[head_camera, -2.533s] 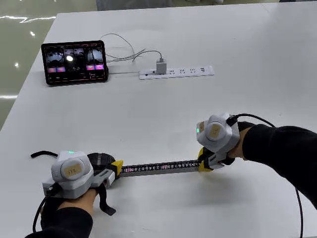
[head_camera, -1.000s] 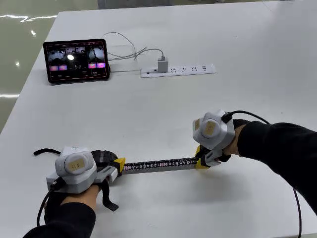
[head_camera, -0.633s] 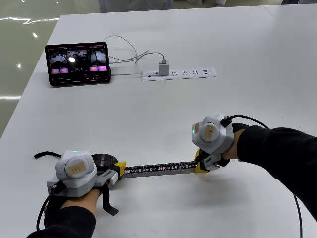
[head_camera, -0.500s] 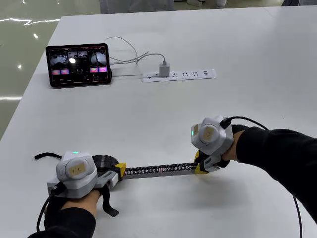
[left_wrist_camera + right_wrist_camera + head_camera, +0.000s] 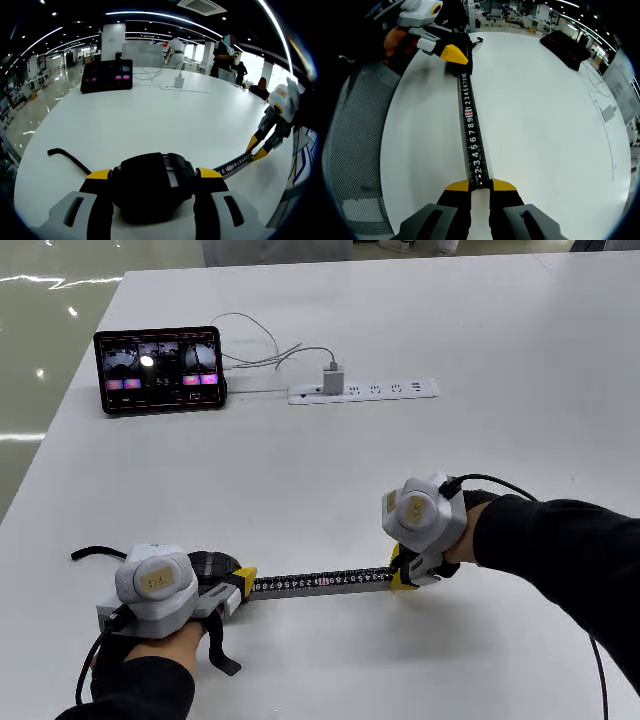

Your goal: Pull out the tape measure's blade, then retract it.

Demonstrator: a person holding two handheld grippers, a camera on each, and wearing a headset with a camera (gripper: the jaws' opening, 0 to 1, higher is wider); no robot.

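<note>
The black tape measure case sits on the white table with my left gripper shut on it, yellow-tipped fingers on either side. In the head view the case lies at the lower left under the left gripper. Its blade runs flat to the right along the table. My right gripper is shut on the blade's end. In the right gripper view the numbered blade stretches from the right gripper up to the case.
A tablet with a lit screen stands at the back left. A white power strip with a charger and cables lies beside it. The case's black strap trails left. A mesh chair stands by the table's near edge.
The right gripper has edged left toward the case, still holding the blade's end, so the drawn-out length is slightly shorter. The left gripper keeps its hold on the case.
</note>
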